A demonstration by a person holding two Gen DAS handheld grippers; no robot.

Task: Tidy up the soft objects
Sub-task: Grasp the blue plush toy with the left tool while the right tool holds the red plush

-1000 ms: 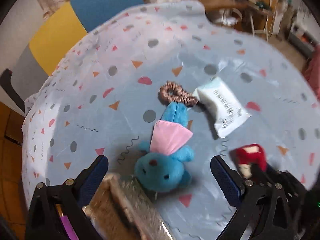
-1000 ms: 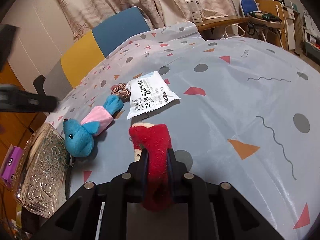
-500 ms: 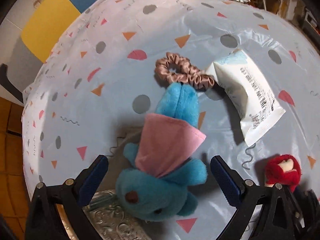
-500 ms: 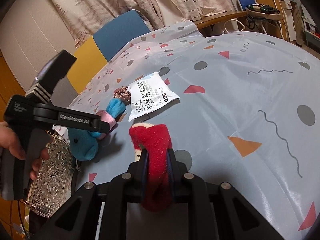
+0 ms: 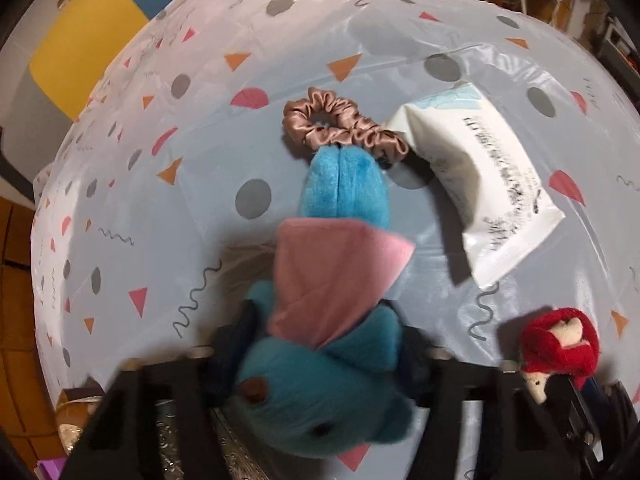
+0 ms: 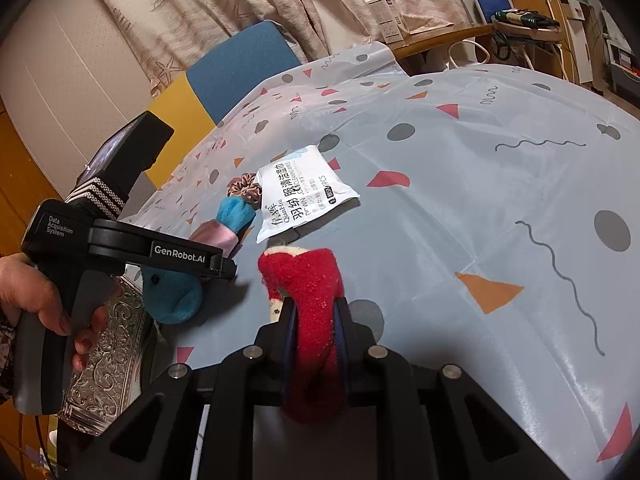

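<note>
A blue plush toy (image 5: 320, 392) in a pink dress lies on the patterned tablecloth (image 5: 200, 184), head toward me. My left gripper (image 5: 324, 340) points steeply down over it, its jaws closing, and the blue fingers (image 5: 236, 336) press both sides of its body below the head. In the right wrist view the same blue plush toy (image 6: 172, 292) sits under that gripper, which a hand (image 6: 44, 300) holds. My right gripper (image 6: 314, 320) is shut on a red plush toy (image 6: 308, 280), held just above the cloth. The red plush toy (image 5: 560, 340) also shows at the lower right.
A brown satin scrunchie (image 5: 340, 124) touches the blue toy's feet, next to a white pack of wipes (image 5: 480, 184). An embossed glass box (image 6: 108, 360) stands at the table's near-left edge. A blue, yellow and grey chair (image 6: 236, 68) stands beyond the far edge.
My left gripper has come down over the blue plush toy, and its jaws have gone from wide open to pressing on the toy. The right gripper and red toy have stayed put.
</note>
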